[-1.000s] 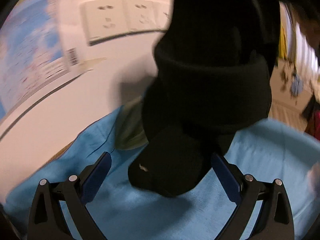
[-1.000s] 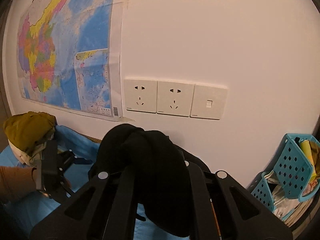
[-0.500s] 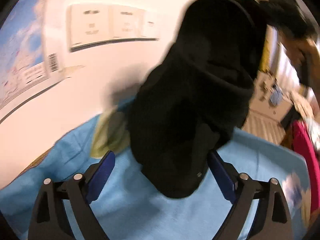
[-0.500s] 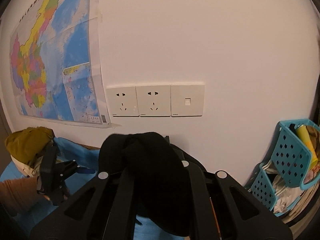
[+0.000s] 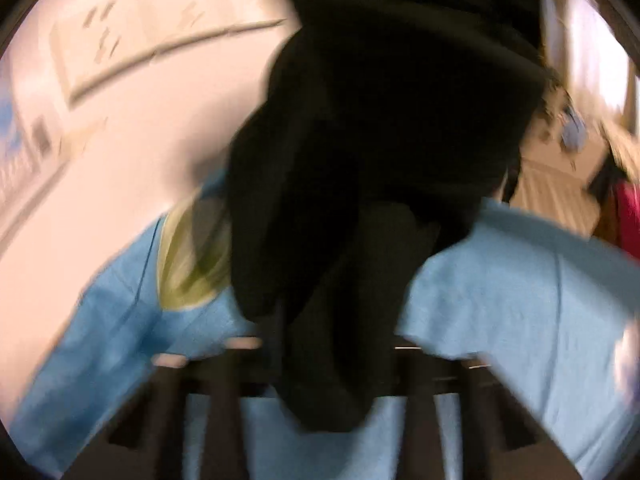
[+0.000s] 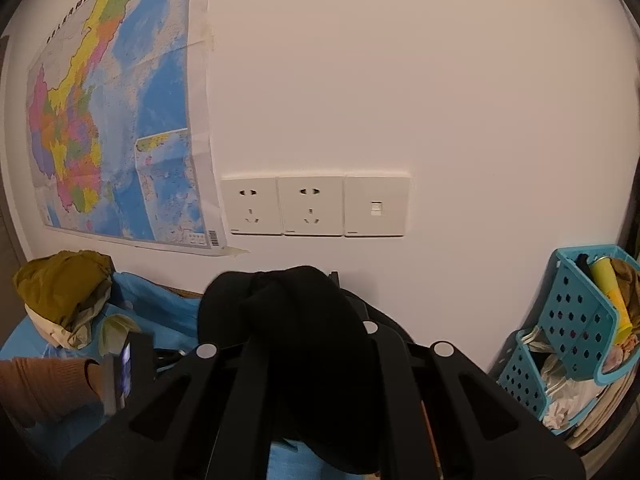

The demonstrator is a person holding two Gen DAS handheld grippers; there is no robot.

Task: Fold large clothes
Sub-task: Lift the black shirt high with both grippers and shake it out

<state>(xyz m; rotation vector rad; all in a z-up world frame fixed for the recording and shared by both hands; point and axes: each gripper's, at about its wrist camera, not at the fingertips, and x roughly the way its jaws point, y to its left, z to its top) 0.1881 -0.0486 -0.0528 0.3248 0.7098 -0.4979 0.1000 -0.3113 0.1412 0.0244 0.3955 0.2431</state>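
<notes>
left hand-held gripper [image 5: 332, 364] jaws have just been closing, and a hanging fold of the black garment [image 5: 380, 152] is pinched between them, though the frame is blurred. right hand-held gripper [image 6: 316, 364] is clamped tight on another bunch of the same garment, which is heaped over its fingers. the garment is thus held up at two points above the blue cover [image 5: 520, 320] spread over the worktop, and is not yet laid flat. folding is judged to be at its start: the cloth has been picked up, while spreading, smoothing and every fold are left to do. the garment is seen as thick, soft, matte knit with a rolled band. farther off, an olive garment [image 6: 60, 292] lies crumpled on the cover. beyond, a glossy map [image 6: 116, 120], smooth sockets [image 6: 316, 206] and a perforated plastic basket [image 6: 576, 328] are seen by the wall.
</notes>
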